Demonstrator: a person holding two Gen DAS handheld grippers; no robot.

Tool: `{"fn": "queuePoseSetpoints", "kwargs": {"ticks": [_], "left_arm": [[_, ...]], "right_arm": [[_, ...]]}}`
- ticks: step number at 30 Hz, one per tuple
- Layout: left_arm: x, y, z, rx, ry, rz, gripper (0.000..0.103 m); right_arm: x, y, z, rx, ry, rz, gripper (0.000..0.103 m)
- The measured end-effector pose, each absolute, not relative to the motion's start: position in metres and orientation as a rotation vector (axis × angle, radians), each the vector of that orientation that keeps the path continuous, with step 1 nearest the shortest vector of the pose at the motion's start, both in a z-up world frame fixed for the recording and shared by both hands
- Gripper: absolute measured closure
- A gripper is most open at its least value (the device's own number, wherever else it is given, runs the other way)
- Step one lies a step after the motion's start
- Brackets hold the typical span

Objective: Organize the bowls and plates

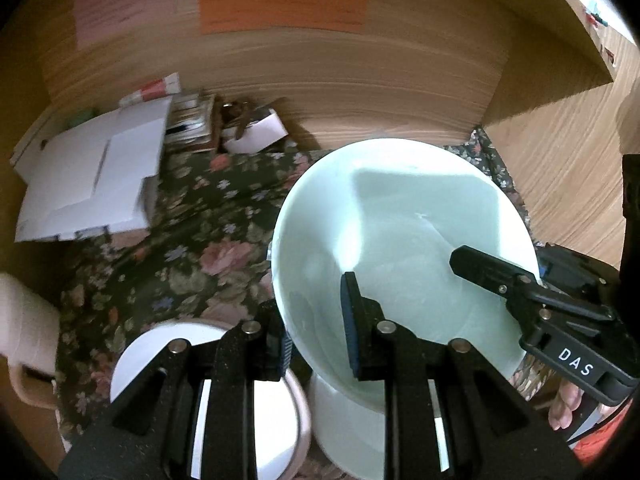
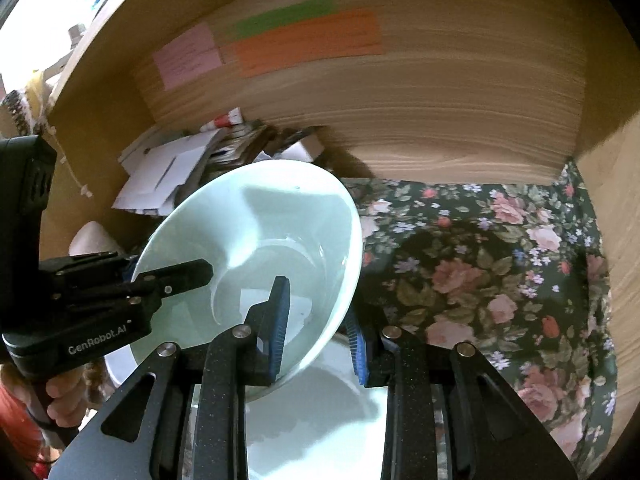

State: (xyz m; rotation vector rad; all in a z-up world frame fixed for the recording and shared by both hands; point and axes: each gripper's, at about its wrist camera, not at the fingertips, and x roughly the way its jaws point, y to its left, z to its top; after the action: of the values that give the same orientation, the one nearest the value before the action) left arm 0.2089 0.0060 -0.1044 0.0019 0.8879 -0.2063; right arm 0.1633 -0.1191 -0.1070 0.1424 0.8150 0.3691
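Both grippers hold one pale green bowl [image 1: 400,216] [image 2: 256,224], tilted, above the floral cloth. My left gripper [image 1: 316,340] is shut on its near rim, one pad inside the bowl and one outside. My right gripper [image 2: 318,336] is shut on the opposite rim in the same way. Each gripper shows in the other's view: the right gripper [image 1: 500,264] at the bowl's right edge, the left gripper [image 2: 170,268] at its left edge. Below lie a white plate [image 1: 160,360] with a pinkish rim and another pale green dish [image 1: 344,420] [image 2: 320,420].
A dark floral cloth [image 1: 192,248] [image 2: 500,272] covers the surface inside a wooden alcove. White cardboard boxes [image 1: 92,176] and clutter sit at the back left. Coloured paper notes [image 1: 280,8] are stuck on the back wall. A hand [image 2: 68,396] grips the left tool.
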Motion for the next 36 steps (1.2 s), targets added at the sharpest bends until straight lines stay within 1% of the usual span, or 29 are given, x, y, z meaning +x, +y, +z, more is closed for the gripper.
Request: {"fn": "queuePoseSetpoints", "kwargs": {"ticks": [21,36], "left_arm": [[0.156,0.081,-0.11,-0.065,0.88,-0.084,0.082],[0.134,0.119,-0.136,-0.108,0.925,-0.01,0.082]], "right_arm": [[0.144,-0.045,-0.117,0.097,0.83,0.528,0.078],[0.147,-0.006,-0.143,0.088,0.901,0.62,0.078]]}}
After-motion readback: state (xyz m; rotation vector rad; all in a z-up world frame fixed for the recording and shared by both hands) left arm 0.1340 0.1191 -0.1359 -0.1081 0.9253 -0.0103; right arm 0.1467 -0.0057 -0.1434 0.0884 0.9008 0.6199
